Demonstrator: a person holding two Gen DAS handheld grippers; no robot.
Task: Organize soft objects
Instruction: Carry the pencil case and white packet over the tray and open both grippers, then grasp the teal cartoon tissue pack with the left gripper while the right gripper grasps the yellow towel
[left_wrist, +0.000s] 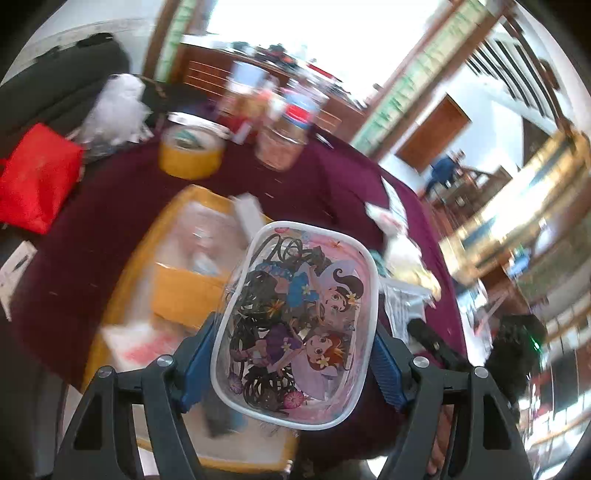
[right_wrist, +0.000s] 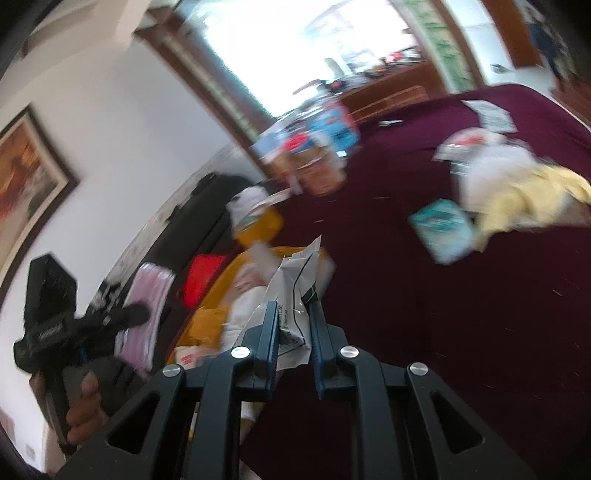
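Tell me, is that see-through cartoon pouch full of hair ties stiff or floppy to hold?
Probably soft but not limp: the cartoon pouch keeps its rounded outline, edged by a white rim, while pinched in the left tool. Likely light, since only thin dark hair ties show inside. Its glossy plastic may be a little slippery.

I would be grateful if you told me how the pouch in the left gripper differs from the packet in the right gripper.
The cartoon pouch is clear plastic with a white rim, printed with cartoon girls and holding dark hair ties; the white packet is opaque with green and black print. The pouch spreads the left gripper wide, while the right gripper pinches the thin, crumpled packet narrowly. Both are held above the maroon tablecloth.
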